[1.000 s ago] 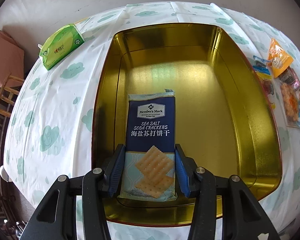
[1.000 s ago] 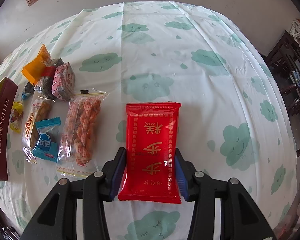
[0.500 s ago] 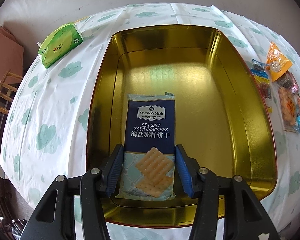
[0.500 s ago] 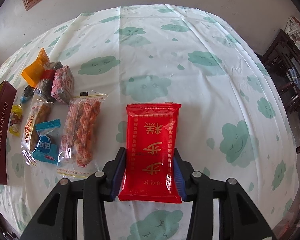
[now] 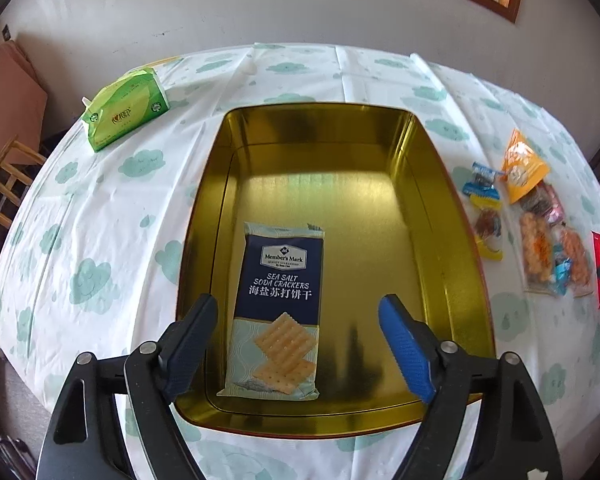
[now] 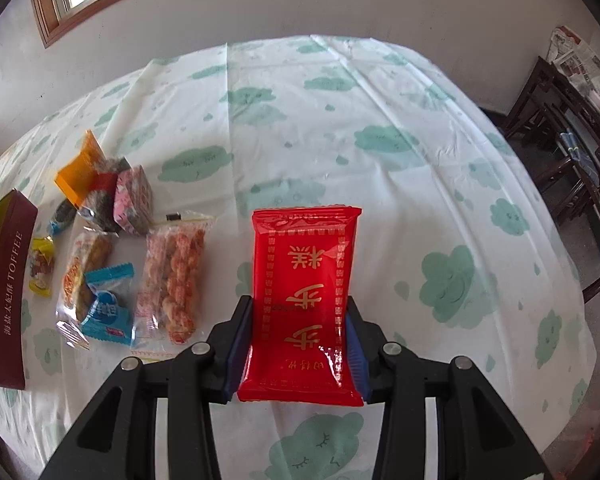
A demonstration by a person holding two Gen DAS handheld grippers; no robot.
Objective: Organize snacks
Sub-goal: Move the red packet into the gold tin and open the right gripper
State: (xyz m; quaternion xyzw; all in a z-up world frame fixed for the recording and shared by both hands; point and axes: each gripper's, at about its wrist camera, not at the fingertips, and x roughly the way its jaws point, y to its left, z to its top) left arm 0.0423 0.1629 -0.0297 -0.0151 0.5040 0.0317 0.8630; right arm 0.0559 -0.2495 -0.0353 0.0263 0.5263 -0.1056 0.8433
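Left gripper [image 5: 298, 344] is spread wide above the gold tin [image 5: 452, 216]; cracker pack [image 5: 278, 312] lies flat on the tin floor between the fingers, untouched; right gripper [image 6: 298, 350] is clamped on red snack packet [image 6: 304, 300], held above the tablecloth [image 6: 380, 152].

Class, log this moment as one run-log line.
left gripper: open | cracker pack: in gold tin | right gripper: shut on red packet

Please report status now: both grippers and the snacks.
Left gripper open, crackers lying in tin. Right gripper shut on red pack. Path clear.
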